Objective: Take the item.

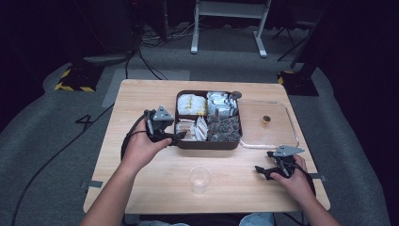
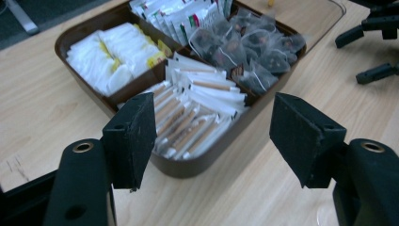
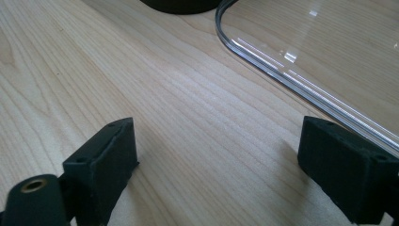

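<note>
Grey carpet (image 1: 56,122) surrounds wooden table (image 1: 155,188); left gripper (image 2: 211,127), right gripper (image 3: 221,174) jaws spread, empty.

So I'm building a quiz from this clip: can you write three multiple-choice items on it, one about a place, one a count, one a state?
1. Where is the clear cup?
A. inside the box
B. on the table, nearer the person than the box
C. on the lid

2. How many compartments has the brown box?
A. two
B. four
C. six

3. How do the left gripper's jaws stand?
A. open, holding nothing
B. shut on a sachet
C. shut on the cup

Answers: 1 B, the cup stands on bare wood between the two hands. 2 B, dividers split the box into four filled sections. 3 A, a wide gap shows between the jaws, with the box beyond them.
</note>
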`<state>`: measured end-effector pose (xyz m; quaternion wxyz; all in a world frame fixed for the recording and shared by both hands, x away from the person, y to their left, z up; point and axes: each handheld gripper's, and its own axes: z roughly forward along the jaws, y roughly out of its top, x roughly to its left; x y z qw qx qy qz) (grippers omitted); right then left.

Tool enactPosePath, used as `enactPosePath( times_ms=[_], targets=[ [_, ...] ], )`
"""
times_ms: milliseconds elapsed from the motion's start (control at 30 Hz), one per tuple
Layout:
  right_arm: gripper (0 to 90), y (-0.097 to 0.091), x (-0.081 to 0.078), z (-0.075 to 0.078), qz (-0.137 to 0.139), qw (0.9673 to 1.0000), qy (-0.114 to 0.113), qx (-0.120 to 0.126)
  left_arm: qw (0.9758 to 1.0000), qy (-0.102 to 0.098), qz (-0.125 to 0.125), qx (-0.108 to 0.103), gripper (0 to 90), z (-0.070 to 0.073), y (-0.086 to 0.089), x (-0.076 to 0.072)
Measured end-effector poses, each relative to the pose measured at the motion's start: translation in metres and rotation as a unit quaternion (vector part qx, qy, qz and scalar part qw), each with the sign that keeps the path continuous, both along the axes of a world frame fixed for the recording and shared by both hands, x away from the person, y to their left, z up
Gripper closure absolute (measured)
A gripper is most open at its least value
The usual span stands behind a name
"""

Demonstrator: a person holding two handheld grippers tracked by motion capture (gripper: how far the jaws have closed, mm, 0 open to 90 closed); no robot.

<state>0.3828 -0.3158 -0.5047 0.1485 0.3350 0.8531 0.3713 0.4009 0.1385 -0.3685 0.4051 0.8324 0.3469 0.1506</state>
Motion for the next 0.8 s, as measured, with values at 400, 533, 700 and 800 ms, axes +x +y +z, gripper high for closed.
enactPosePath(
  times_ms=[400, 533, 700, 800],
  targets=[
    [12.4, 0.000, 0.000, 0.000, 0.000, 1.0000, 0.000, 0.000, 0.9998, -0.015, 0.010, -0.004, 33.2, 0.009, -0.022, 0.034],
    [12.4, 0.000, 0.000, 0.000, 0.000, 1.0000, 0.000, 0.000, 0.9997, -0.016, 0.019, 0.002, 33.3, 0.009, -0.032, 0.043],
    [12.5, 0.000, 0.000, 0.000, 0.000, 1.0000, 0.000, 0.000, 0.9984, -0.019, 0.052, -0.003, 33.8, 0.007, -0.043, 0.053],
    [12.4, 0.000, 0.000, 0.000, -0.001, 1.0000, 0.000, 0.000, 0.9980, -0.015, 0.061, -0.002, 33.7, 0.004, -0.049, 0.061]
  ],
)
